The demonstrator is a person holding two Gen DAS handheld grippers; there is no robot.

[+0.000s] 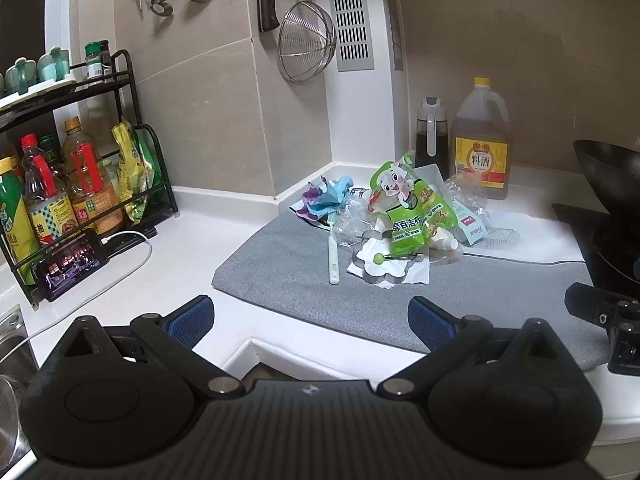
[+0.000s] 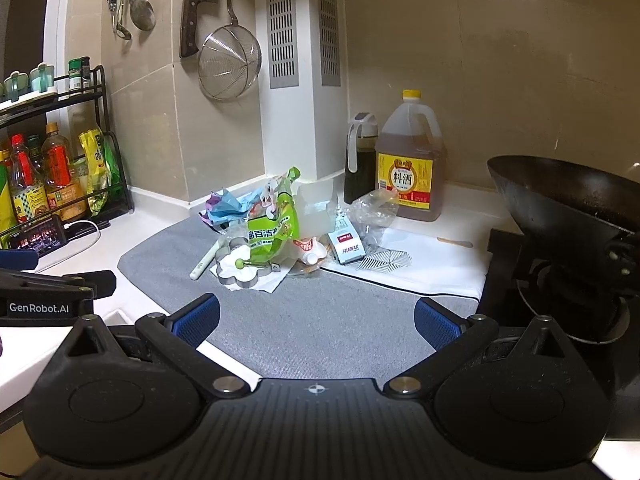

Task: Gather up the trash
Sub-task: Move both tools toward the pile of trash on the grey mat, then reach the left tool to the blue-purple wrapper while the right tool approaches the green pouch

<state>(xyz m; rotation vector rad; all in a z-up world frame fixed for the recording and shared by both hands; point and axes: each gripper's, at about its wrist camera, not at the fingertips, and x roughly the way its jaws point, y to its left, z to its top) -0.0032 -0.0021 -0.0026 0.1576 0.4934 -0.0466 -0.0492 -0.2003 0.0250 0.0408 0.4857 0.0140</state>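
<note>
A heap of trash lies at the back of the grey mat (image 1: 288, 276) (image 2: 320, 320): a green wrapper (image 1: 416, 212) (image 2: 272, 224), a crumpled blue-purple wrapper (image 1: 328, 198) (image 2: 224, 206), clear plastic (image 1: 468, 196) (image 2: 372, 208), a small white-red box (image 1: 472, 226) (image 2: 347, 246), a white napkin (image 1: 384, 268) (image 2: 256, 278) with a metal ring mould, and a white toothbrush (image 1: 333, 256) (image 2: 206, 260). My left gripper (image 1: 310, 322) is open and empty, well short of the heap. My right gripper (image 2: 316, 320) is open and empty, over the mat's front.
A black wok (image 2: 560, 200) (image 1: 608, 176) sits on the stove at right. A cooking-wine jug (image 1: 482, 144) (image 2: 412, 164) and a dark sauce bottle (image 1: 430, 136) (image 2: 360, 160) stand behind the heap. A rack of bottles (image 1: 60, 184) and a phone (image 1: 72, 264) stand at left.
</note>
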